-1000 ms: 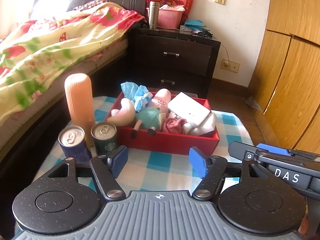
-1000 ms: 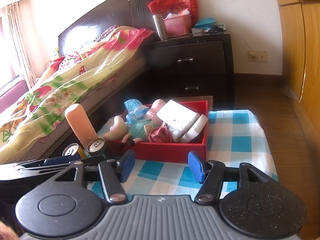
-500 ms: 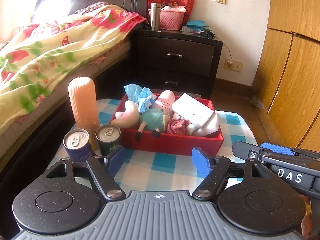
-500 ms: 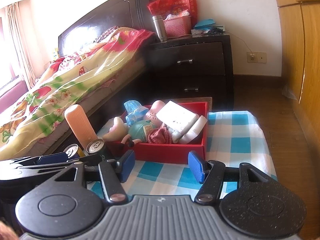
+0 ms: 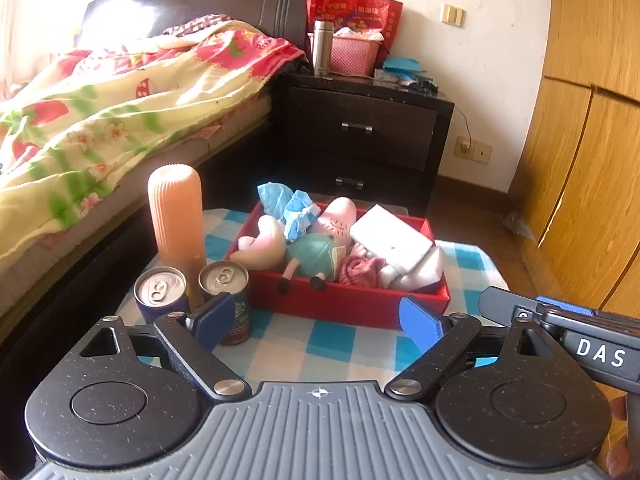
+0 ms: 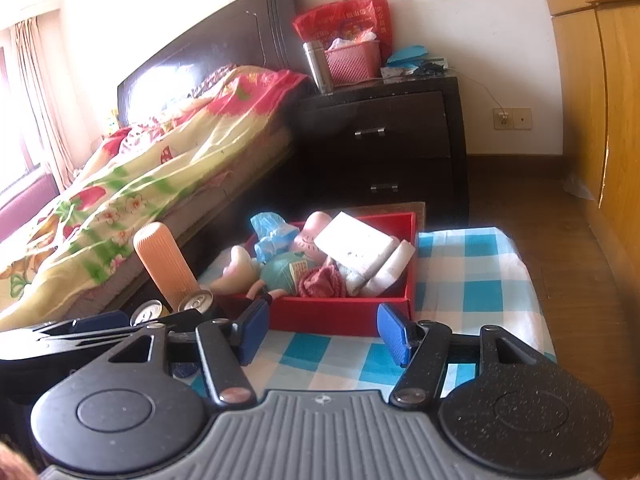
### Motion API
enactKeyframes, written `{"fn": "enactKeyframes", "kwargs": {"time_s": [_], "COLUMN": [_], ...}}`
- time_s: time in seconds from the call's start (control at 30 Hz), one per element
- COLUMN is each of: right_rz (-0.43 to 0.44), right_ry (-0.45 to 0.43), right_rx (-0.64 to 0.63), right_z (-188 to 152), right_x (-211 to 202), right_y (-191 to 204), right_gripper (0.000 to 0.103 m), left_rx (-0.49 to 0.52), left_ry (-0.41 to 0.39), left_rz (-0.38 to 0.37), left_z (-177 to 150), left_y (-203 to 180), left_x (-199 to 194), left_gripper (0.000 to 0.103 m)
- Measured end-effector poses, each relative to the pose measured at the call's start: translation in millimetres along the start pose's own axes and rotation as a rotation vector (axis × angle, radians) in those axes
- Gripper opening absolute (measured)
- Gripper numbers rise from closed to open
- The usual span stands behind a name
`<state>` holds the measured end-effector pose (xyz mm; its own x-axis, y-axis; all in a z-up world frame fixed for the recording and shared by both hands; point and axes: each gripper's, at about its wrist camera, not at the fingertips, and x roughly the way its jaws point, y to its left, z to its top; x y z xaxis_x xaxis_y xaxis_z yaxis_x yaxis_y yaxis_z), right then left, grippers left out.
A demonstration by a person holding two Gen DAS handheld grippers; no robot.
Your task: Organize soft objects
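The red box (image 5: 362, 312) sits mid-table on the blue checked cloth (image 5: 332, 338), and it looks slightly farther off than a second ago — I've eased the left gripper (image 5: 320, 322) back and up. Packed inside: a pink plush pig (image 5: 338, 220), a teal plush (image 5: 316, 254), a blue crumpled piece (image 5: 292, 210), a pink knitted bit (image 5: 362, 272) and white sponges (image 5: 390, 238). Two cans (image 5: 160, 294) and a peach ribbed tube (image 5: 176, 210) stand just left of the box. Both my grippers, the right gripper (image 6: 320, 334) too, hang spread wide, holding nothing, short of the box.
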<state>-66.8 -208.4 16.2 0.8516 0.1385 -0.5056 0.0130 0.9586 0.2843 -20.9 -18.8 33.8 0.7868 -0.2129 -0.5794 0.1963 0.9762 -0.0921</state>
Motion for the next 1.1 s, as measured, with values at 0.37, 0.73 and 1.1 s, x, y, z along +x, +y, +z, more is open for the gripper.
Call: {"fn": "enactKeyframes", "kwargs": {"time_s": [0.37,0.73,1.1], "right_rz": [0.021,0.023,0.025], "right_ry": [-0.032,-0.034,-0.043], "right_rx": [0.018,0.015,0.015], "right_z": [2.5,2.0,0.6], "right_x": [-4.0,-4.2,-5.2], "right_y": [1.9,3.2,4.2], "right_gripper": [0.042,0.042,0.042], "left_rx": [-0.008,0.008,-0.008], "left_ry": [-0.014,-0.031,-0.003], "left_rz": [0.005,0.015,-0.005], "left_z": [3.9,2.3,4.5], "left_y": [3.2,1.9,5.1], "left_x": [-1.1,-1.8,0.5], "left_gripper": [0.093,0.095,0.097]}}
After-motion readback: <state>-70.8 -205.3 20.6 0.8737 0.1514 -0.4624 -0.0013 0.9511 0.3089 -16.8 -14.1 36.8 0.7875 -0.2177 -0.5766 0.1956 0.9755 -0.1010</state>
